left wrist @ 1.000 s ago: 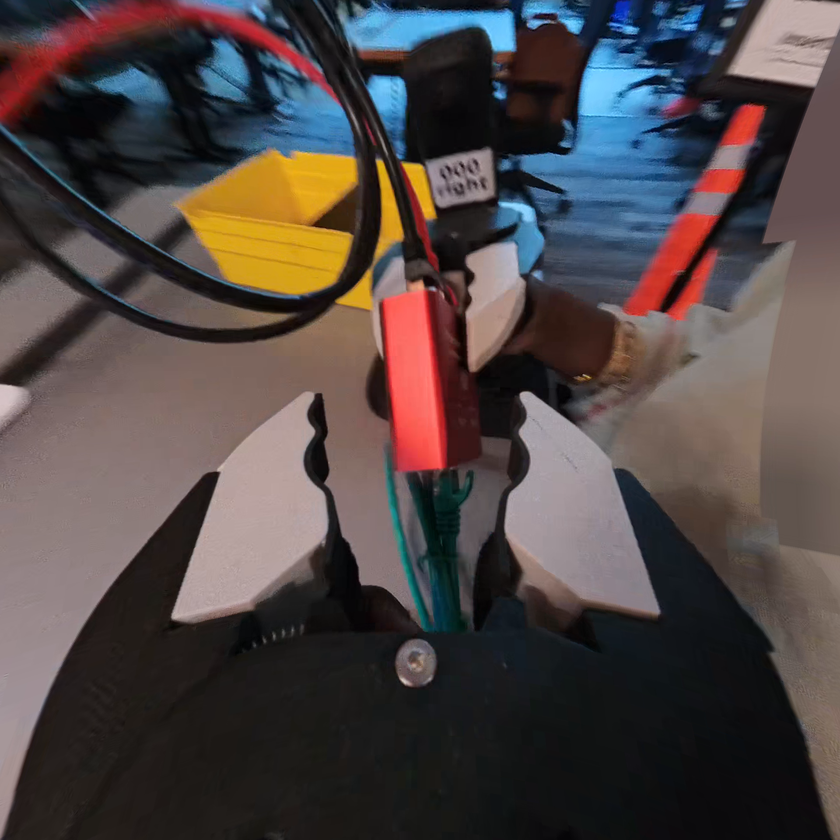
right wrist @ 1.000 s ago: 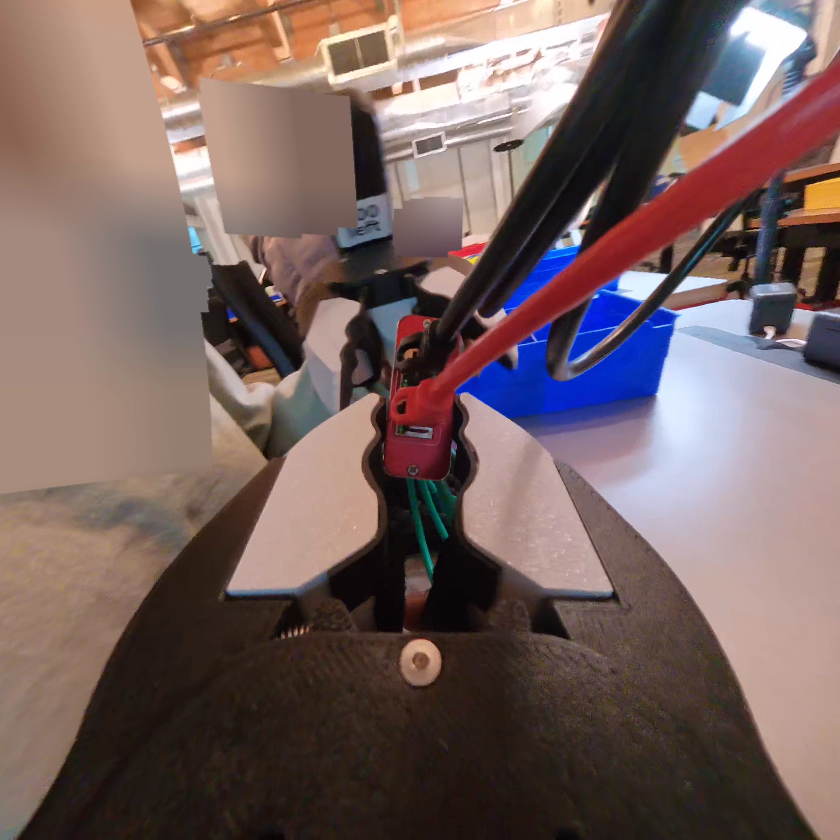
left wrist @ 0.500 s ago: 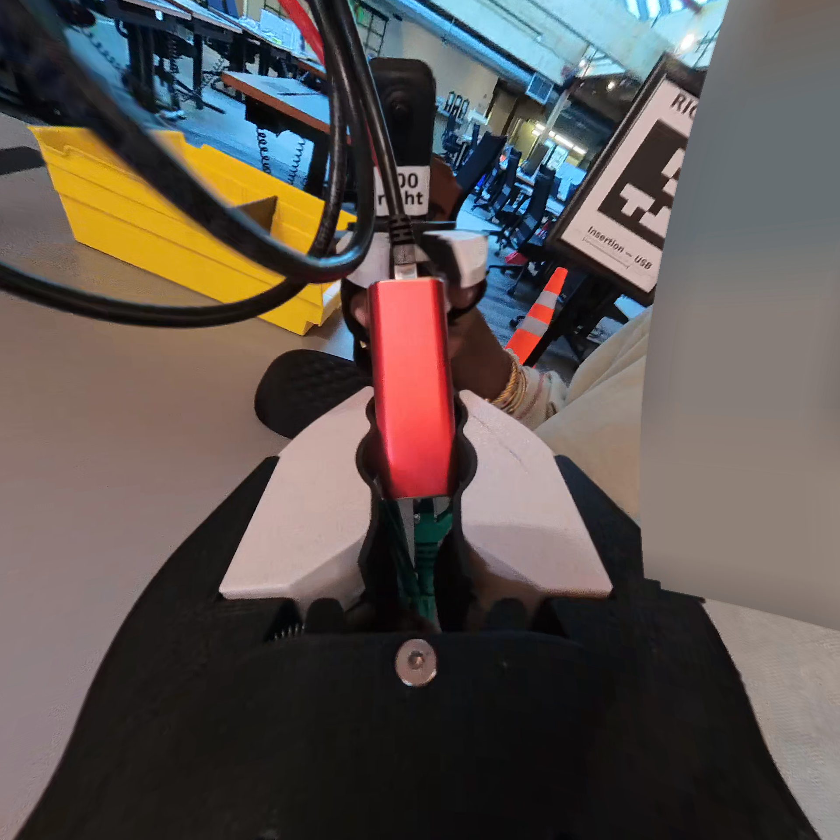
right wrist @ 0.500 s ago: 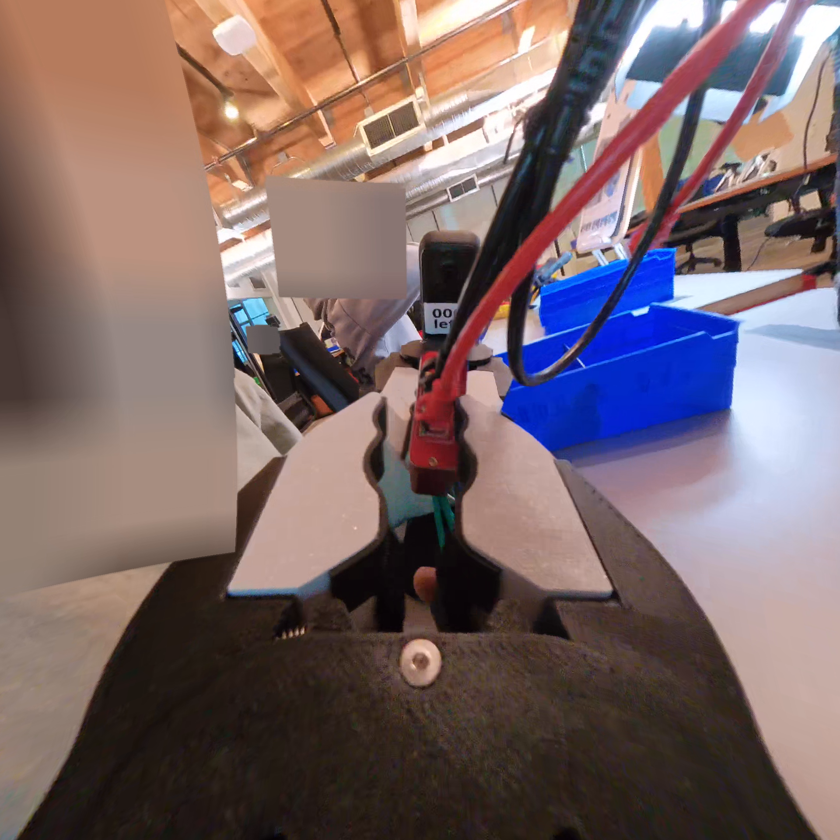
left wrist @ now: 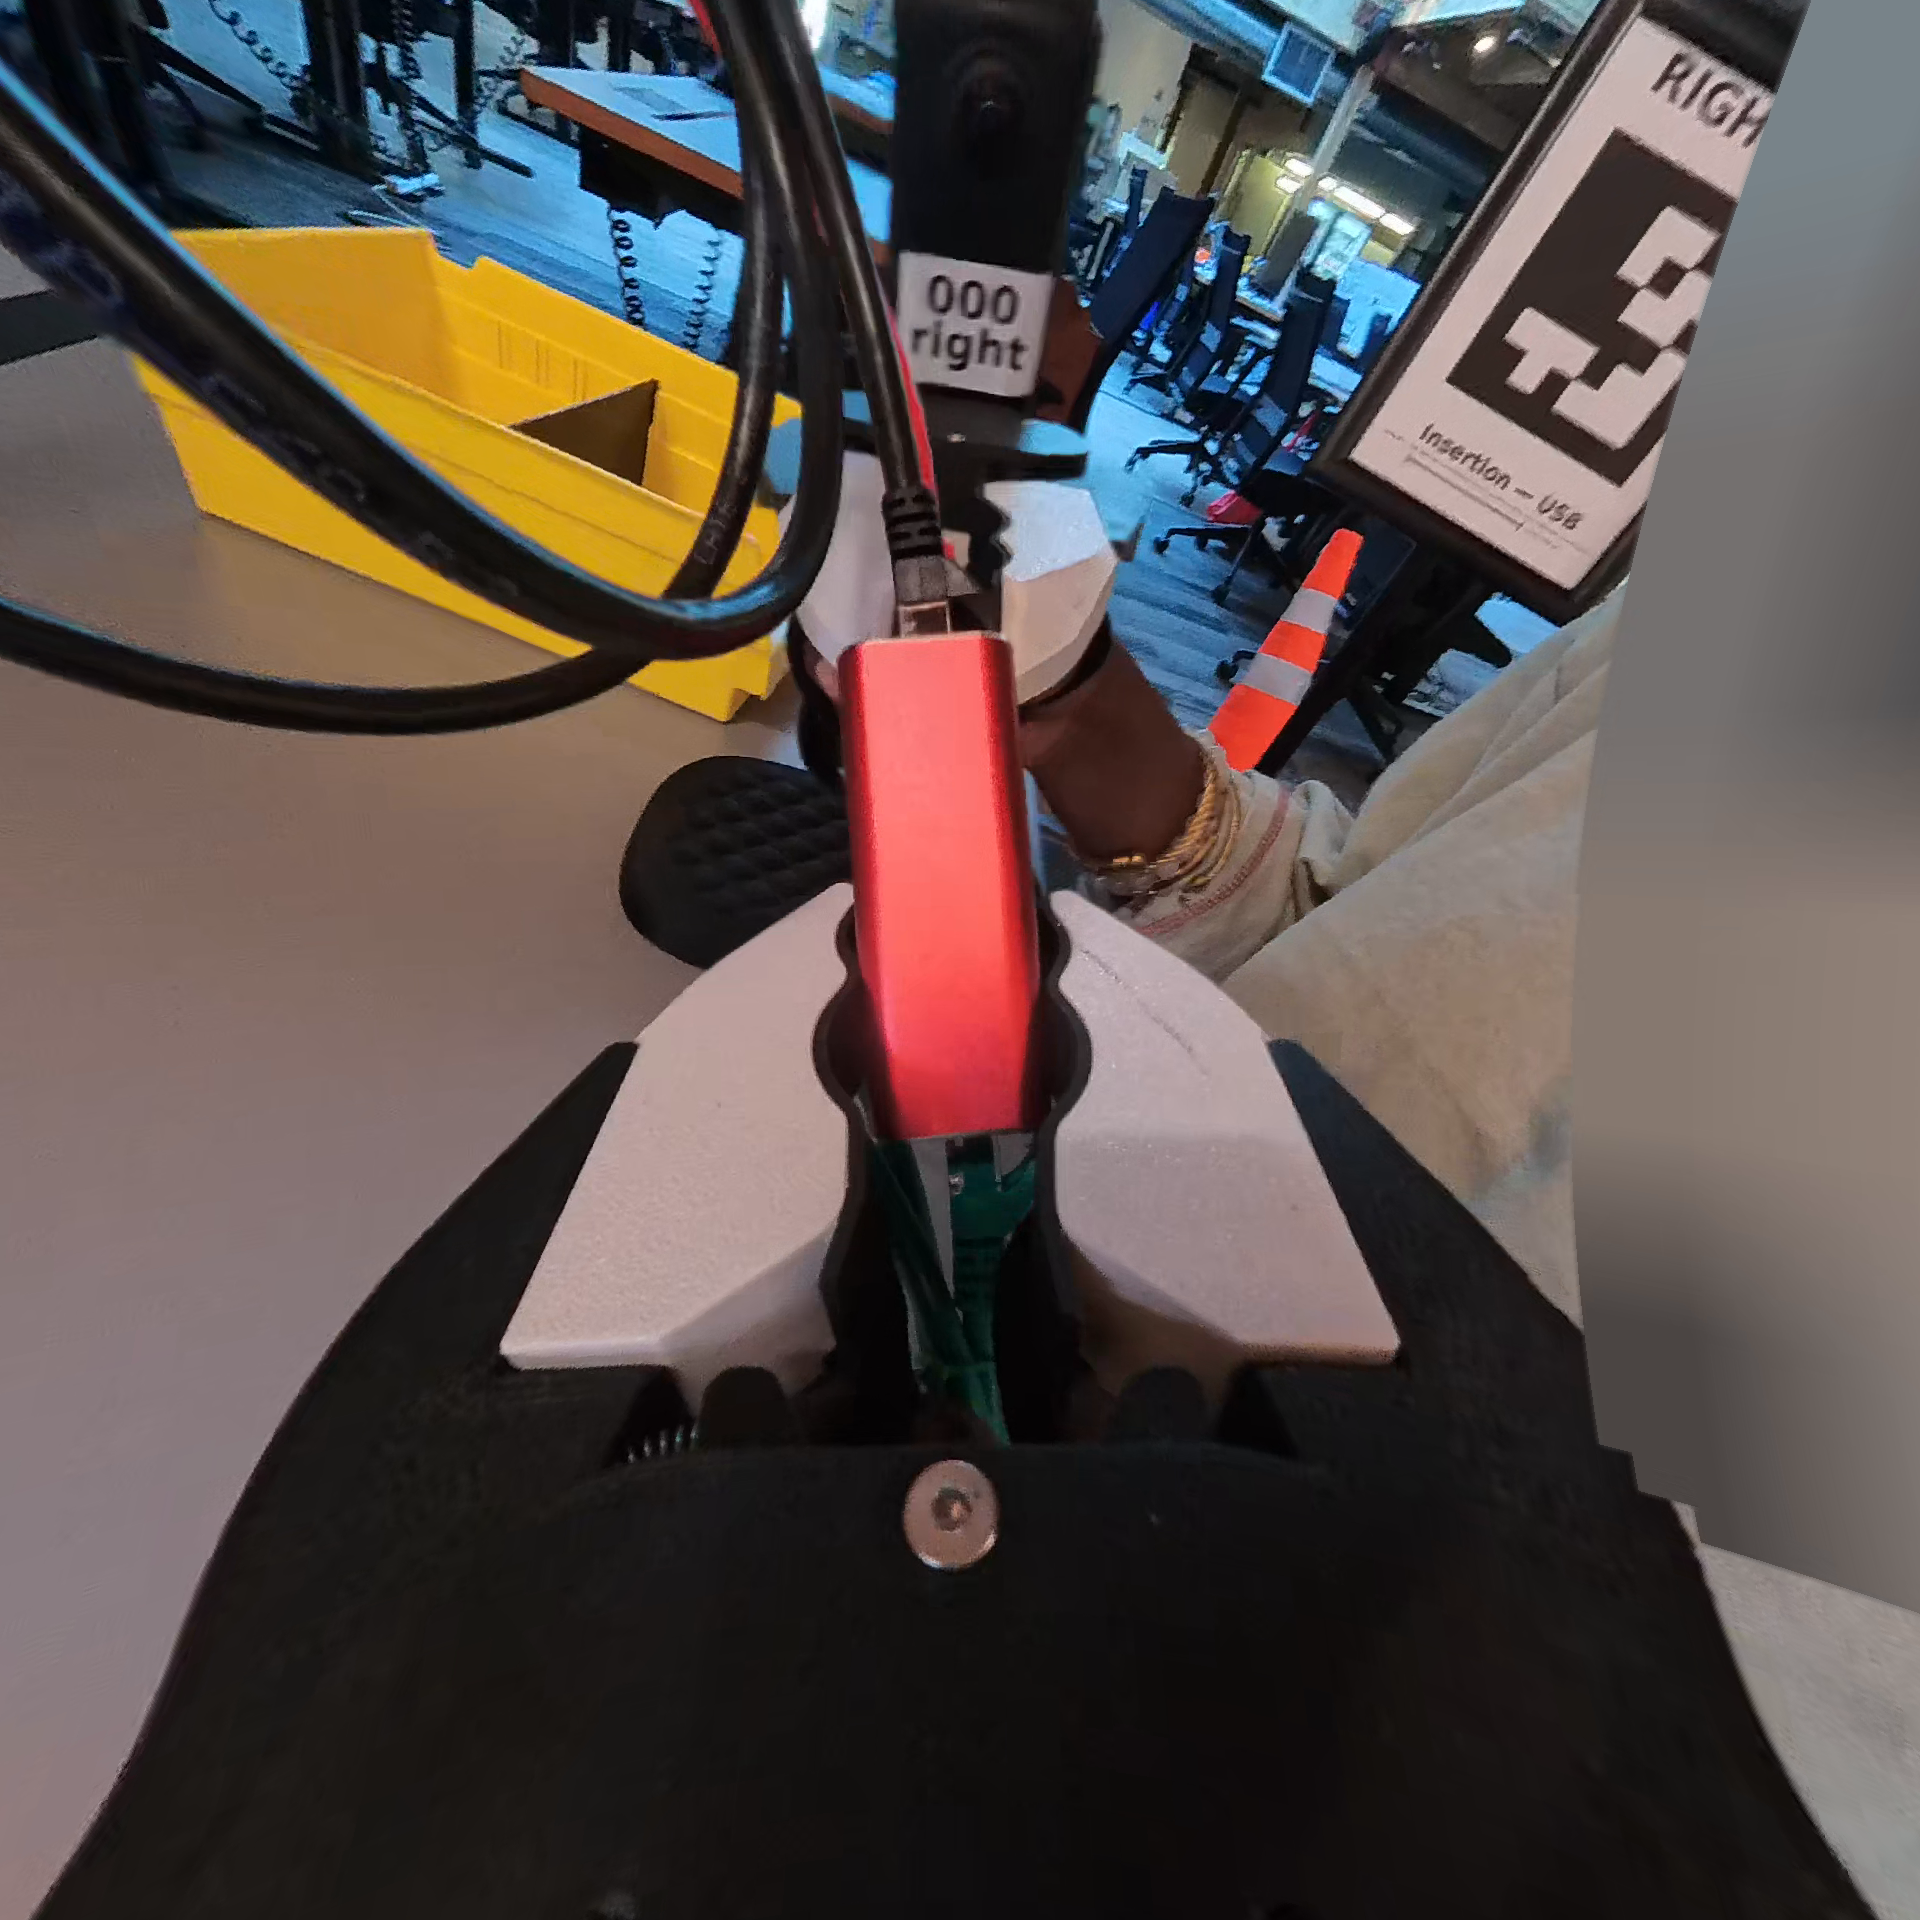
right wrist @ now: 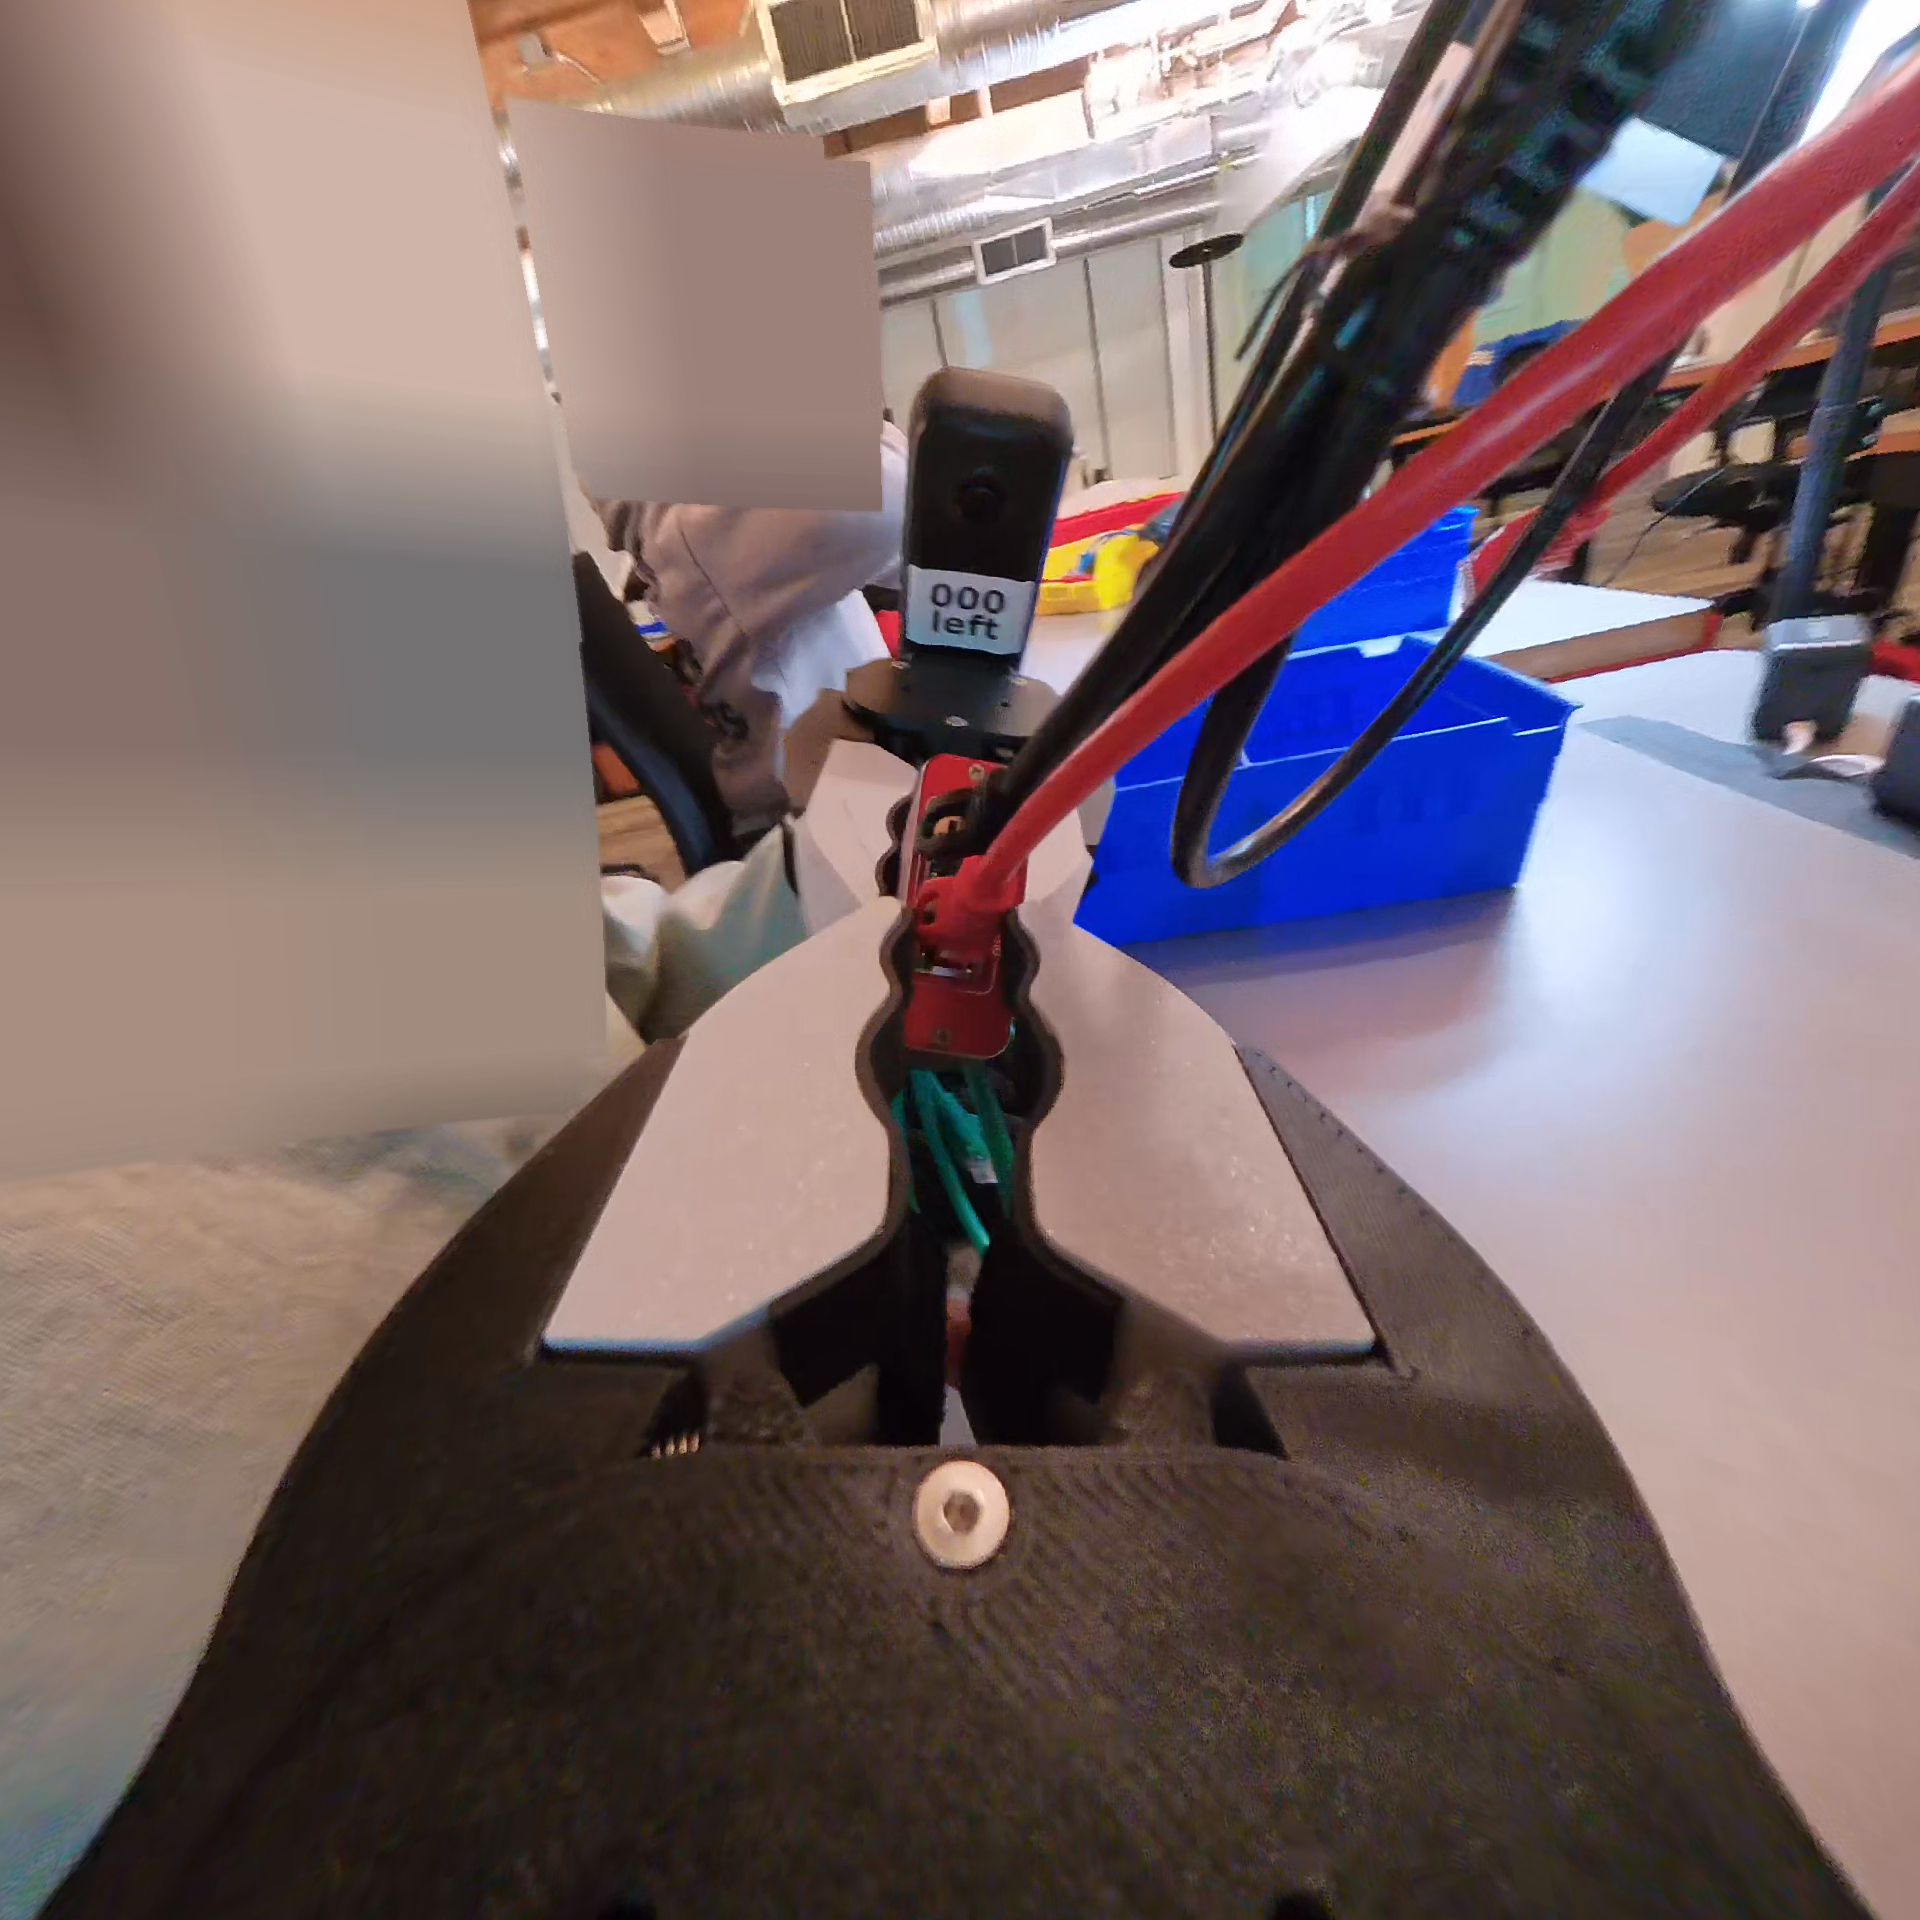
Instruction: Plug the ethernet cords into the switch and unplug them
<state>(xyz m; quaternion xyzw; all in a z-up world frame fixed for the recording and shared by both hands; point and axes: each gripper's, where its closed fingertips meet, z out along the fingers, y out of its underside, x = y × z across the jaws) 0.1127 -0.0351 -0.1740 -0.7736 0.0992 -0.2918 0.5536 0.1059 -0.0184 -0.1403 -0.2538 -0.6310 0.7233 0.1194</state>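
The red switch (left wrist: 940,894) is held in the air between both grippers. My left gripper (left wrist: 945,935) is shut on its near end. My right gripper (left wrist: 951,561) shows farther off at the switch's far end. In the right wrist view my right gripper (right wrist: 961,925) is shut on the switch (right wrist: 951,997), with the left gripper (right wrist: 935,810) behind it. Black cords (left wrist: 904,520) and a red cord (right wrist: 1247,644) are plugged into one side of the switch. Green cords (left wrist: 966,1247) hang from the other side, between my fingers (right wrist: 956,1153).
A yellow bin (left wrist: 416,416) stands on the grey table (left wrist: 260,987) to the left. A blue bin (right wrist: 1351,790) stands on the table in the right wrist view. An orange cone (left wrist: 1288,644) and a sign board (left wrist: 1538,312) are off the table's edge. A person's arm and lap are close. Less than 4 cm separates the two grippers' tips.
My left gripper was open around the switch and has shut on it. Both views have tilted up. The right gripper stays shut on the switch.
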